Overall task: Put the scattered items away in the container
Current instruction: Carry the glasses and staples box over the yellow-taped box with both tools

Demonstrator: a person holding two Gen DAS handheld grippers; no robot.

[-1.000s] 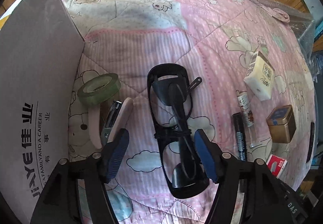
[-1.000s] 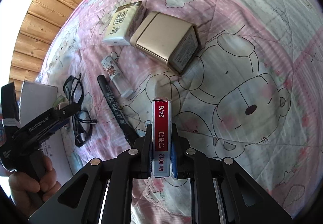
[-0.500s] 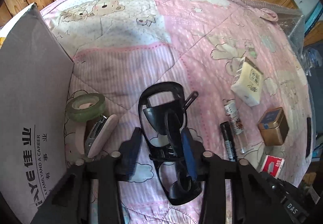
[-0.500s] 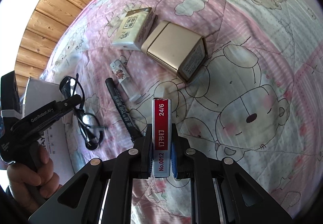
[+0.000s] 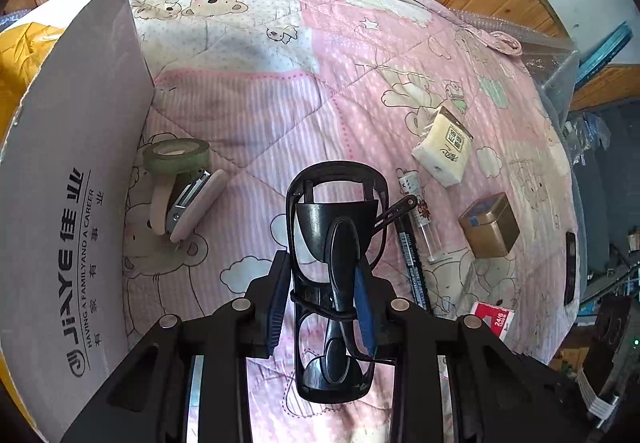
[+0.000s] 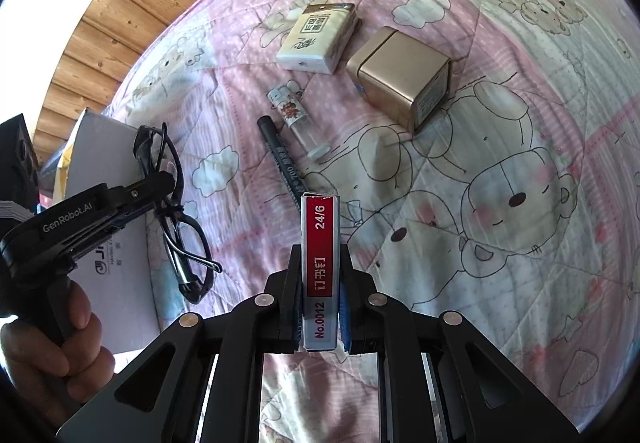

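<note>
My left gripper (image 5: 322, 299) is shut on the bridge of black glasses (image 5: 336, 179), which hang off the pink quilt (image 5: 260, 103). The right wrist view shows the same glasses (image 6: 176, 219) dangling from the left gripper (image 6: 160, 183) beside the grey cardboard box (image 6: 112, 147). My right gripper (image 6: 320, 307) is shut on a red and white staple box (image 6: 320, 243), held upright above the quilt. The cardboard box (image 5: 68, 163) stands at the left, its inside hidden.
A green tape roll (image 5: 176, 155) and pink stapler (image 5: 188, 203) lie by the cardboard box. A tissue pack (image 6: 316, 37), gold tin (image 6: 400, 75), lighter (image 6: 294, 119) and black pen (image 6: 282, 159) lie on the quilt. A hand (image 6: 52, 355) holds the left gripper. Wooden wall behind.
The left gripper went from open around the glasses to shut on them and lifted them off the quilt. The right gripper kept its hold on the staple box.
</note>
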